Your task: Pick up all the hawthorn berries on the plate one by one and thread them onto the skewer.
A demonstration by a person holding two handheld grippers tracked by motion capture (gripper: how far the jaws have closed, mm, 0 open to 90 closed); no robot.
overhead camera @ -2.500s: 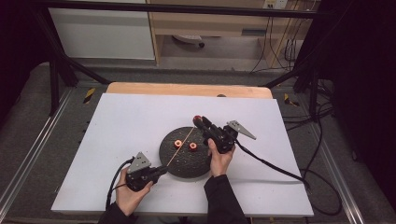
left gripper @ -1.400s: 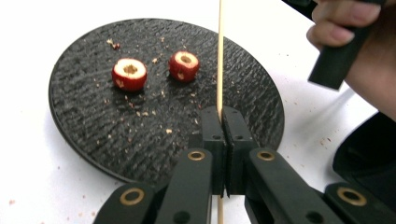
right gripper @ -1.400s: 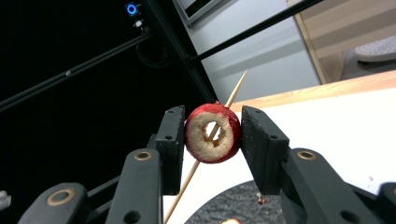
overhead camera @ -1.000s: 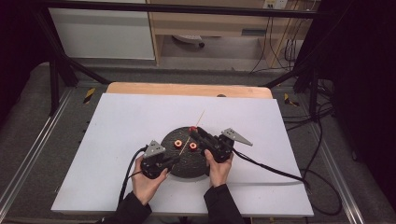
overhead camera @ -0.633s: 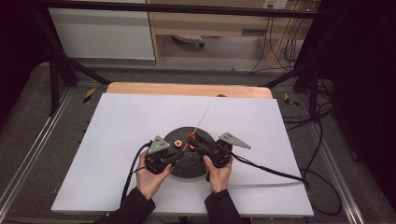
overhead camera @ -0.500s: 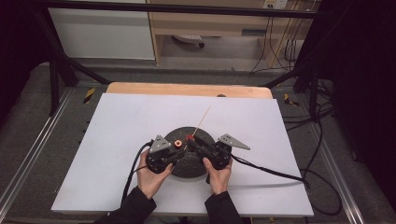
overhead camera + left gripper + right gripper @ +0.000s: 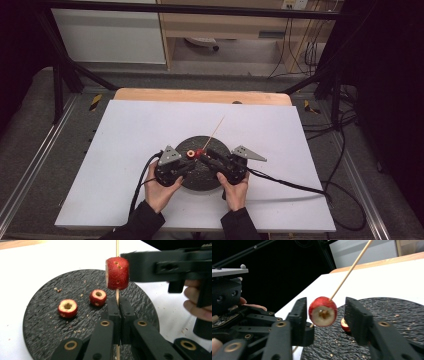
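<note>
Hawthorn fruit [image 7: 322, 311] sits threaded on the skewer [image 7: 117, 293], hanging between the right gripper's [image 7: 325, 312] spread jaws. The left gripper's [image 7: 120, 315] jaws pinch the stick just below it. Judging by this, threading is underway; next, fetch another fruit [image 7: 98, 297] from the black plate [image 7: 45, 322].

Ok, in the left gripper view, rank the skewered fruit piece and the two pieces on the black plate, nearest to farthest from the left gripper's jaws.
1. Skewered fruit piece, just above the left gripper on the skewer.
2. Smaller loose piece, on the black plate, just left of the jaws.
3. Larger loose piece, farther left.
</note>
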